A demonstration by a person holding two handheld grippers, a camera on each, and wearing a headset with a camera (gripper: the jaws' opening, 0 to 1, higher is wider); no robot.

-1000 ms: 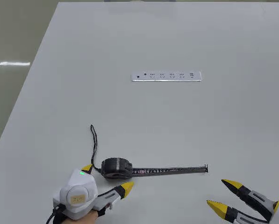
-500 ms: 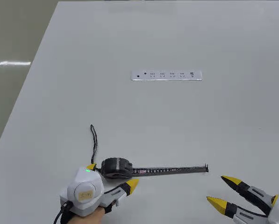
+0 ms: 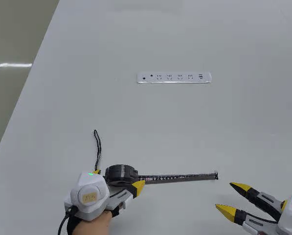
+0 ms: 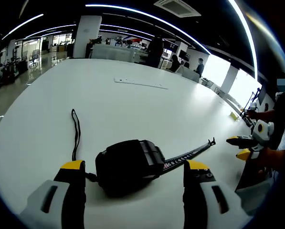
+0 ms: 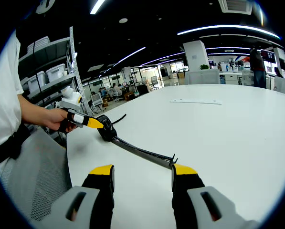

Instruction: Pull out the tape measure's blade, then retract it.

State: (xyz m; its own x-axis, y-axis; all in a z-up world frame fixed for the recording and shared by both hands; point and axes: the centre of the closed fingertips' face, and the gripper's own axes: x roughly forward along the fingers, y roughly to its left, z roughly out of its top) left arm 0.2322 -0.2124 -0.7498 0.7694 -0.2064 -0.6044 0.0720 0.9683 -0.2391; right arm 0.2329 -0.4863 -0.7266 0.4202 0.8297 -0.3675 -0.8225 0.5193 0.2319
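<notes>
A black tape measure (image 3: 121, 175) lies on the white table (image 3: 185, 127) with its blade (image 3: 177, 177) pulled out to the right, ending in a hook (image 3: 215, 175). A black wrist strap (image 3: 97, 147) trails away from the case. My left gripper (image 3: 116, 178) is open, its yellow-tipped jaws standing on either side of the case (image 4: 128, 164) without closing on it. My right gripper (image 3: 233, 199) is open and holds nothing, a little to the right of and nearer than the hook (image 5: 172, 161). The right gripper view has the left gripper (image 5: 82, 119) beside the case (image 5: 105, 132).
A white power strip (image 3: 174, 77) lies flat farther back on the table. The table's left edge (image 3: 23, 103) drops to a grey floor. Shelving, desks and people stand beyond the table in the gripper views.
My left gripper has moved forward so its jaws now flank the tape measure's case. The right gripper has shifted only slightly. The blade stays at the same length.
</notes>
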